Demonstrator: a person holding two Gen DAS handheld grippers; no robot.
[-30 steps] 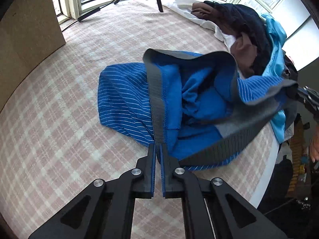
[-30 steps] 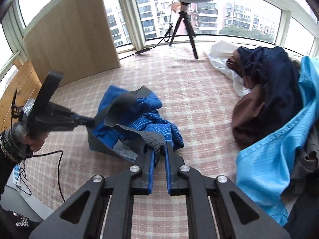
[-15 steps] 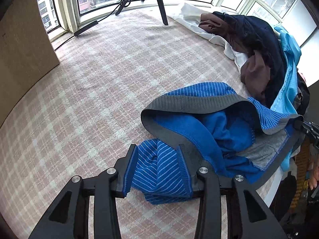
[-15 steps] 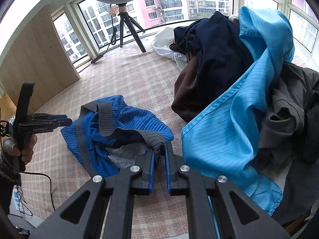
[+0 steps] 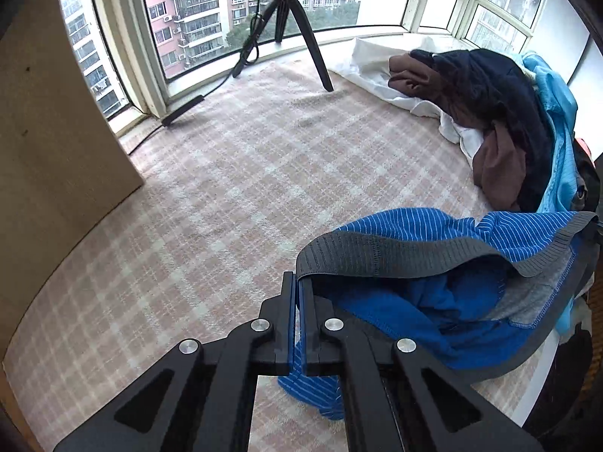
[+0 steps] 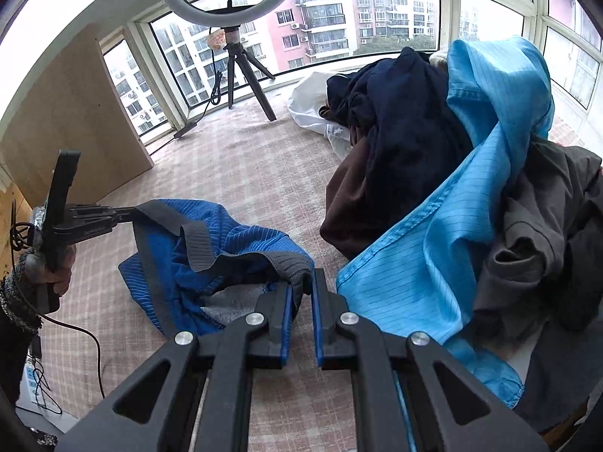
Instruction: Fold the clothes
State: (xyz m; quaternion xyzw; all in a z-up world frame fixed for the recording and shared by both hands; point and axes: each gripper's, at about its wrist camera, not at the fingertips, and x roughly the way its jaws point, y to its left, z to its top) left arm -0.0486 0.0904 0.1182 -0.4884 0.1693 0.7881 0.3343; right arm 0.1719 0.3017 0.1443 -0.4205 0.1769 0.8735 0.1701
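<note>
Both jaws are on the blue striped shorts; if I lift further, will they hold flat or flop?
Probably flop: the blue striped shorts already sag between the left gripper and right gripper. The grey waistband looks firmer but curls. Likely light.

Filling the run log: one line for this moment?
left gripper: shut on waistband | right gripper: shut on waistband | striped shorts: spread between

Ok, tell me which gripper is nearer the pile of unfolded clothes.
Right. The right gripper holds the blue striped garment's waistband right beside the pile of clothes. The left gripper grips the waistband's opposite end, across the garment from the pile.
</note>
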